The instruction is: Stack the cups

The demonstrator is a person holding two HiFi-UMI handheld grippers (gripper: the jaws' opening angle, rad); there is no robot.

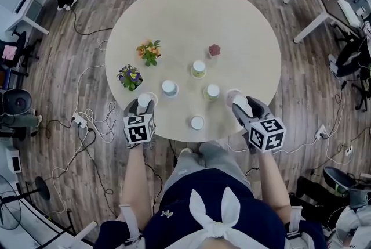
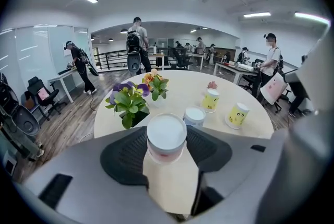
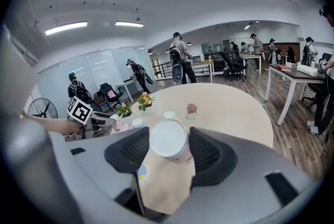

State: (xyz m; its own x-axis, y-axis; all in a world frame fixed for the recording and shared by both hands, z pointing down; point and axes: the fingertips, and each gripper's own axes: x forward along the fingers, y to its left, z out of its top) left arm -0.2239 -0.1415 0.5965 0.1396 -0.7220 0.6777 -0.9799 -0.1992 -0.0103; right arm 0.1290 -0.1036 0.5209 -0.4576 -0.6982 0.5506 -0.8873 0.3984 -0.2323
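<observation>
My left tongs [image 1: 145, 105] pinch the left-hand cup [image 2: 167, 137], which is upside down with its flat white base towards me and a pink print round its pale wall. It is at the near edge of the round table [image 1: 249, 39], just beside the purple flowers [image 1: 130, 76]. My right tongs [image 1: 239, 104] pinch the right-hand cup [image 3: 168, 139], the same white-and-pink sort, tilted, at the table's near right edge.

The left forearm [image 1: 136, 175] and the right forearm [image 1: 273, 181] both reach forward from the body, about parallel. The left gripper [image 1: 145, 104] points forward and down, and its jaws press on a pink-banded cup [image 2: 166, 139] that is upright between them. The right gripper [image 1: 237, 103] points the same way, and its jaws clamp a tilted cup [image 3: 169, 140].
</observation>
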